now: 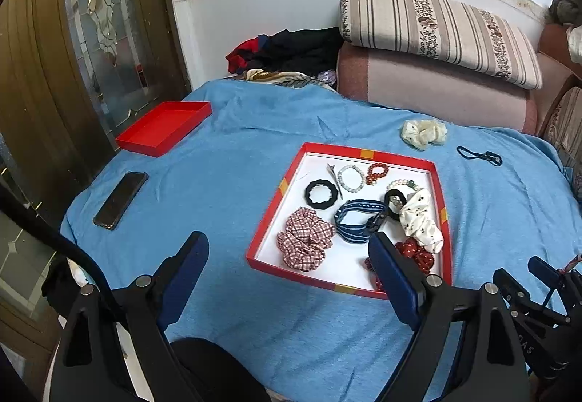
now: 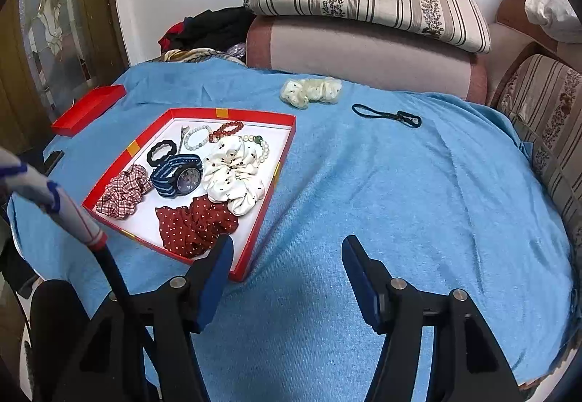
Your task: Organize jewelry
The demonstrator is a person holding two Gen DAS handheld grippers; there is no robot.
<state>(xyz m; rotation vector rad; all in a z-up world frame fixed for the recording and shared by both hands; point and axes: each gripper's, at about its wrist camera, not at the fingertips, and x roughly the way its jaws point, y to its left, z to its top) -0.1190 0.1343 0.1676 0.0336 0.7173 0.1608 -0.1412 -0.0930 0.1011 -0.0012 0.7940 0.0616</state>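
Blue cloth covers the desk point(image 2: 400, 202), where the red tray point(image 2: 232, 113) at centre-left gathers most accessories while a cream scrunchie point(image 2: 311, 91) and black hair tie point(image 2: 385, 115) wait at upper right, both the left gripper point(image 1: 287, 278) and right gripper point(image 2: 287, 278) empty, jaws apart.

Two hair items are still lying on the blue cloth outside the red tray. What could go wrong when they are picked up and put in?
1. The thin black hair band lies flat on the blue cloth; the fingers may pinch the cloth with it, or miss it.
2. The red tray is already crowded, so dropping in the cream scrunchie may push the bead bracelets about.
3. The left hand-held gripper hangs open right at the tray's near rim and could nudge it.
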